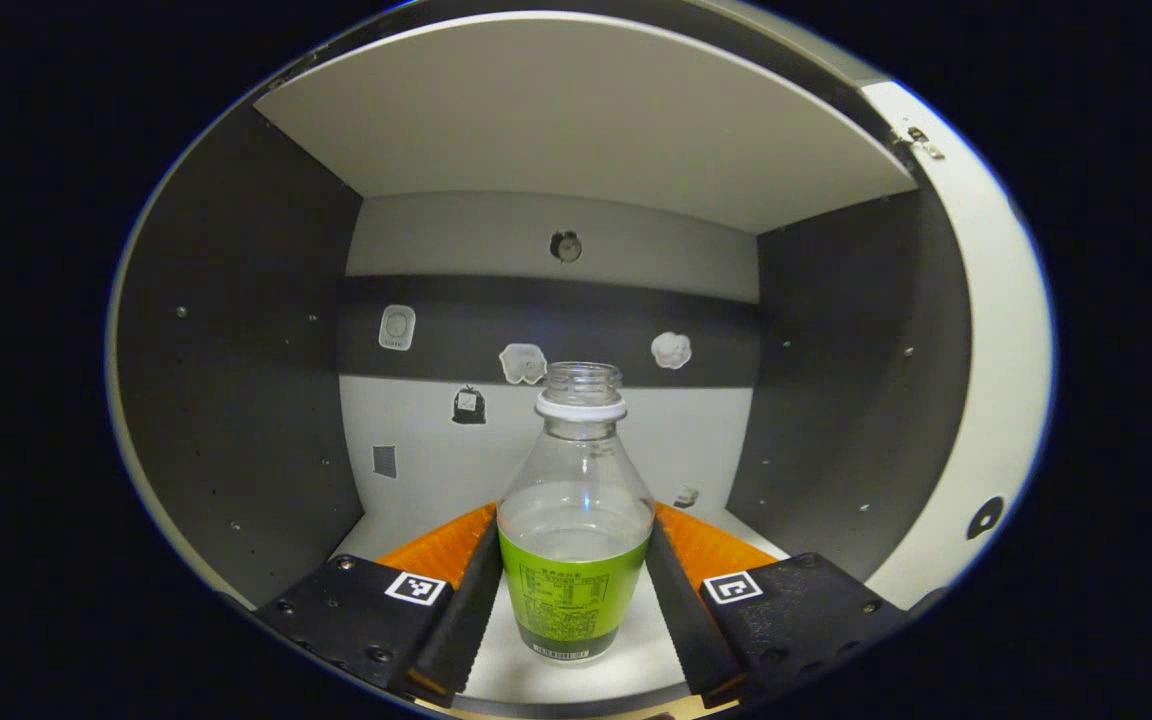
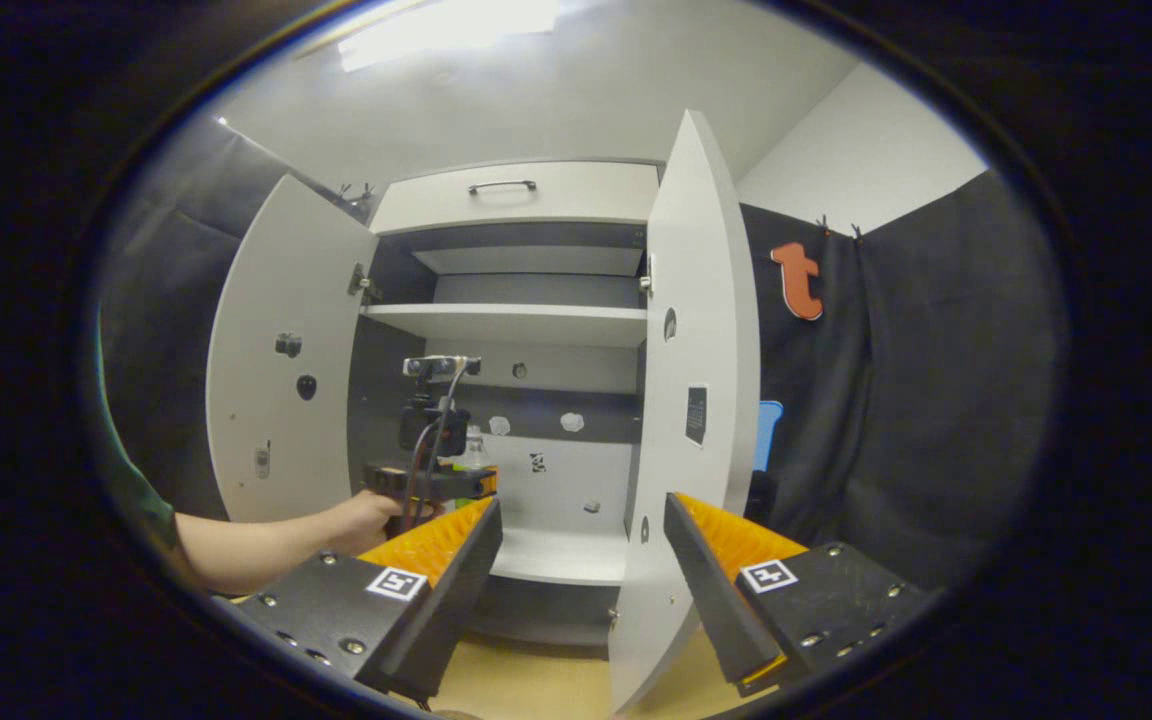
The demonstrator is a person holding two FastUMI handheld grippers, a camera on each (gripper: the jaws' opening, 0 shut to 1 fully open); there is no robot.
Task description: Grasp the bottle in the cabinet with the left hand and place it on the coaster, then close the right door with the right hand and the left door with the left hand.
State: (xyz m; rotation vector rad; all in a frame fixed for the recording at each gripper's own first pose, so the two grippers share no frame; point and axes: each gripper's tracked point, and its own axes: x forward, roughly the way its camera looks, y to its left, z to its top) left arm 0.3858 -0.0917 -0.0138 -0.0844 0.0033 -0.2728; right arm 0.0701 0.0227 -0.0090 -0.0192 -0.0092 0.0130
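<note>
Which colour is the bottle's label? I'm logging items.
Bright green, with a dark band below; the bottle shows best in the left gripper view.

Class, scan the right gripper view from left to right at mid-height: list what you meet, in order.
Sleeve → hand → left gripper with the bottle → right door → dark cloth wall.

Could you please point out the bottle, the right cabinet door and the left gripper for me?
bottle (image 1: 570, 585): left gripper view, on its green label.
right cabinet door (image 2: 691, 330): right gripper view, on its inner face.
left gripper (image 1: 572, 590): left gripper view, midway between its fingers.
</note>
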